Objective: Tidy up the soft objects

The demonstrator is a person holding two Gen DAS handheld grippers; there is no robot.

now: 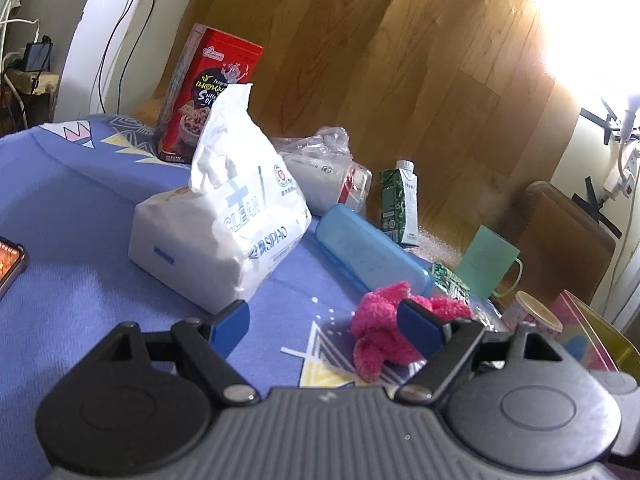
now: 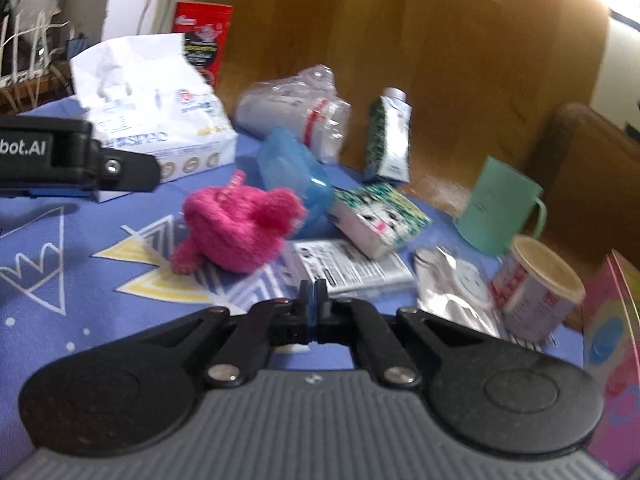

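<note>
A: Take the tissue pack [image 1: 224,236] as the landmark and go left to right. What's left of it?

B: A phone [image 1: 10,264] at the far left edge, lying on the blue cloth [image 1: 80,208]. Behind the pack stands a red box [image 1: 208,92], upright.

A: And right of the pack?

B: Just beside it lies a blue case [image 1: 372,252], with a clear plastic bag [image 1: 324,172] behind that. Further right stands a green carton [image 1: 400,208], upright. A second, patterned carton [image 2: 380,220] lies on its side beyond the case. Then a green mug [image 1: 488,268], and a small tub [image 1: 538,314] at the far right.

A: Where's the soft thing?

B: The pink plush [image 1: 380,328] lies on the cloth, in front of the case and right of the pack. In the right wrist view it touches the near end of the case.

A: The left gripper [image 1: 324,324]?

B: Its jaws are spread wide and hold nothing. One blue pad [image 1: 232,328] sits near the pack's front corner. The other is in front of the plush. Whether it touches the plush, I cannot tell.

A: The right gripper [image 2: 315,300]?

B: Clenched, pads pressed together with nothing between them. It is right of the pack and nearer than the plush, apart from it. A printed packet [image 2: 352,268] lies just ahead of its tips, and a foil pouch [image 2: 452,288] beside that.
</note>
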